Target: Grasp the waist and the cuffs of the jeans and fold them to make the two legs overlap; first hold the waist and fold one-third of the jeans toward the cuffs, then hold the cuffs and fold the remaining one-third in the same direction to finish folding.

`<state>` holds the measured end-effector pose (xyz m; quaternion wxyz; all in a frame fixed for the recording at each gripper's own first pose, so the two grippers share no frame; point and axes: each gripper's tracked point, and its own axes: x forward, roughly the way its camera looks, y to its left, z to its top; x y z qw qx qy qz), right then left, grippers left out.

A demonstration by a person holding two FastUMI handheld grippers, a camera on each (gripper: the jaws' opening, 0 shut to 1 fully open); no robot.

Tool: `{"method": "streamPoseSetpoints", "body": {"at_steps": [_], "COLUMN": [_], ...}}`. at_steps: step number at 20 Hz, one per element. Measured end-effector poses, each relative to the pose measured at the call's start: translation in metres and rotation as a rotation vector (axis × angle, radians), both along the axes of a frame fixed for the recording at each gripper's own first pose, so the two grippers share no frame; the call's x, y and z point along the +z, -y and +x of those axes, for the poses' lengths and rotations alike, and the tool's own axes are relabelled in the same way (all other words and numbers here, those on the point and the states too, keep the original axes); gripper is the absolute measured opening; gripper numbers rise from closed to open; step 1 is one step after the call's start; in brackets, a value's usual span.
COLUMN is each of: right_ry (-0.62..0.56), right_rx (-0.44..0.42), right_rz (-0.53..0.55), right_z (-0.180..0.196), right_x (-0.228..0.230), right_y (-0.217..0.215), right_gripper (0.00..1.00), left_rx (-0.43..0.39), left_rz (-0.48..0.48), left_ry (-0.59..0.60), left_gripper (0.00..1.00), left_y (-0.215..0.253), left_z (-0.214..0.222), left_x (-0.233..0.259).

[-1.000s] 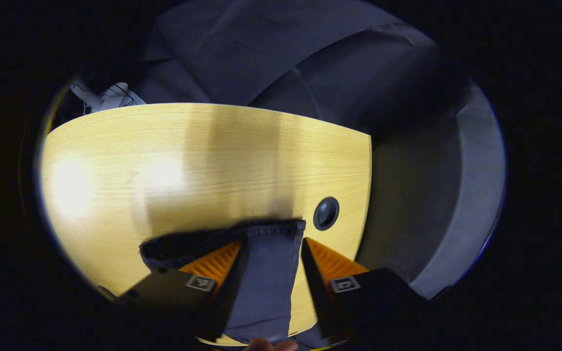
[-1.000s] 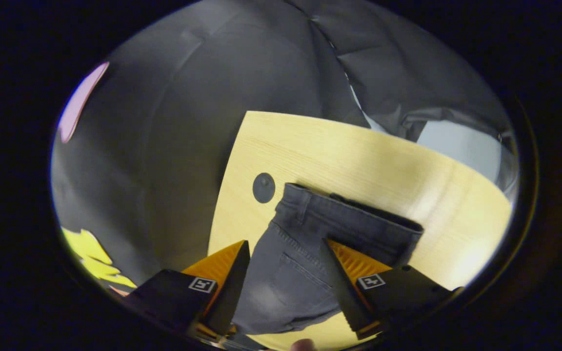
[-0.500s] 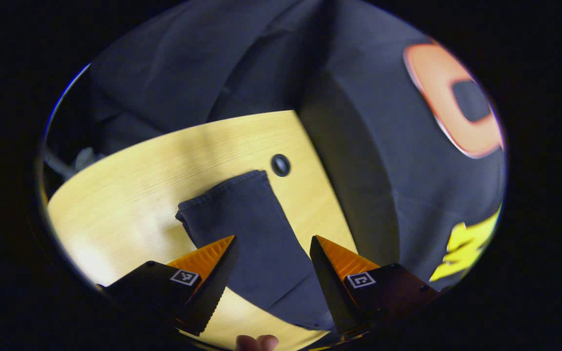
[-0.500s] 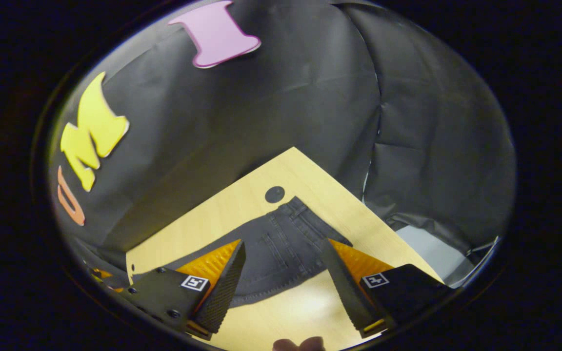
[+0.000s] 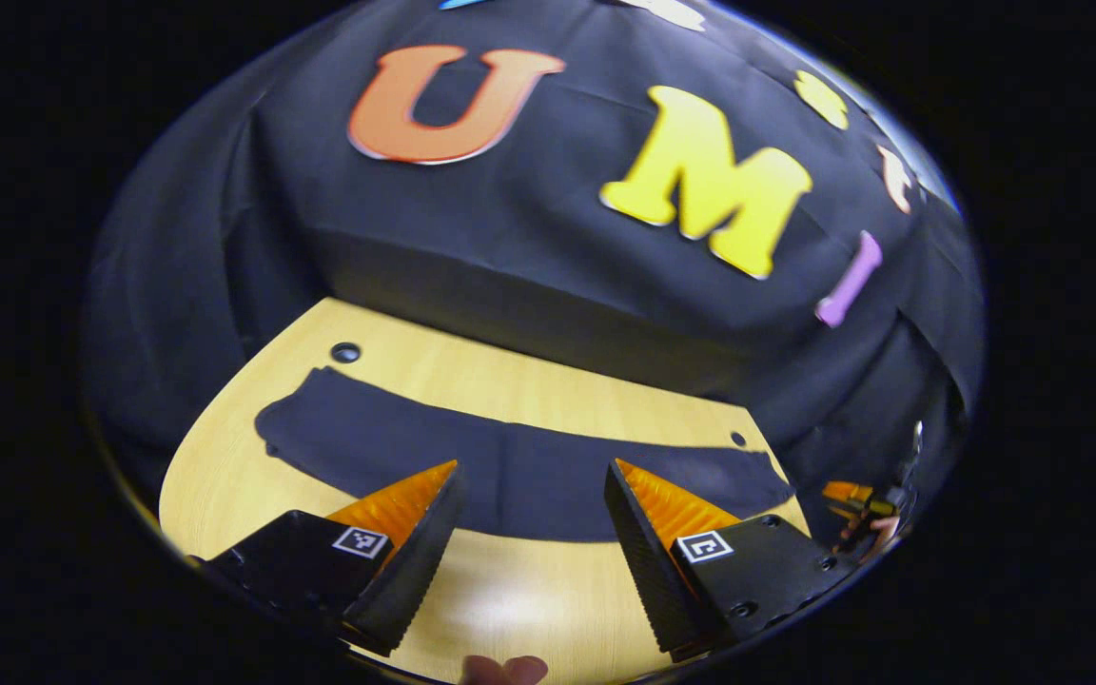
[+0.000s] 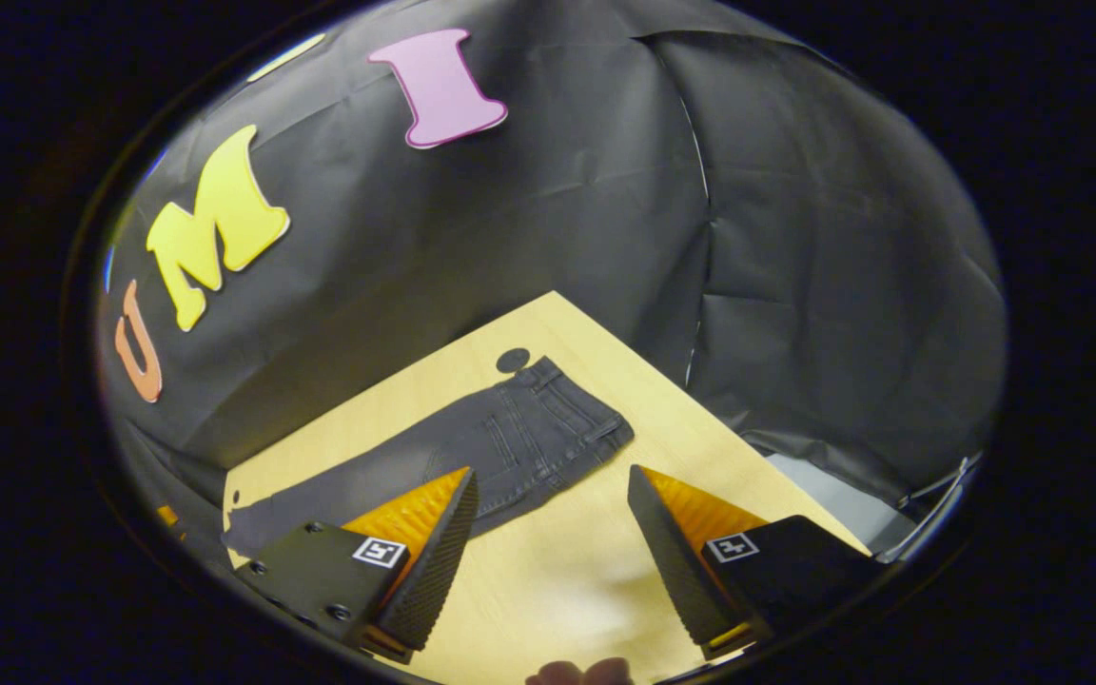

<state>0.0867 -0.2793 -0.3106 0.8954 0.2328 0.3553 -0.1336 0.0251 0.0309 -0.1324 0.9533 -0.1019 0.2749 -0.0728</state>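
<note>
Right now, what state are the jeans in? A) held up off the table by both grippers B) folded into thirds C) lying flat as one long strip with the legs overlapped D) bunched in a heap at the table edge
C: the jeans lie flat along the table as one long strip, waist at one end, while the left gripper and right gripper are both open above the table with nothing between their fingers.

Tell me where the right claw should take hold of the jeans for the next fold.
Probably the waist. The jeans lie flat in one long strip on the table, legs seemingly overlapped, waistband at the end by the round table hole. The right claw hangs open above bare wood beside it, so it should come down onto the waistband's near corner.
</note>
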Motion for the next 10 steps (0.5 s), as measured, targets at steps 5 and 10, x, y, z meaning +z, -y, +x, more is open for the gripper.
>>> {"method": "streamPoseSetpoints", "body": {"at_steps": [5, 10], "right_ry": [-0.035, -0.082], "right_rx": [-0.070, -0.160], "right_rz": [0.129, 0.296], "right_z": [0.014, 0.046], "right_x": [-0.040, -0.089], "right_y": [0.023, 0.028], "right_gripper": [0.98, 0.98], "left_rx": [0.010, 0.112], "left_rz": [0.095, 0.096], "left_ry": [0.059, -0.012], "left_gripper": [0.97, 0.97], "left_y": [0.054, 0.053], "left_z": [-0.038, -0.051], "left_x": [-0.001, -0.020]}}
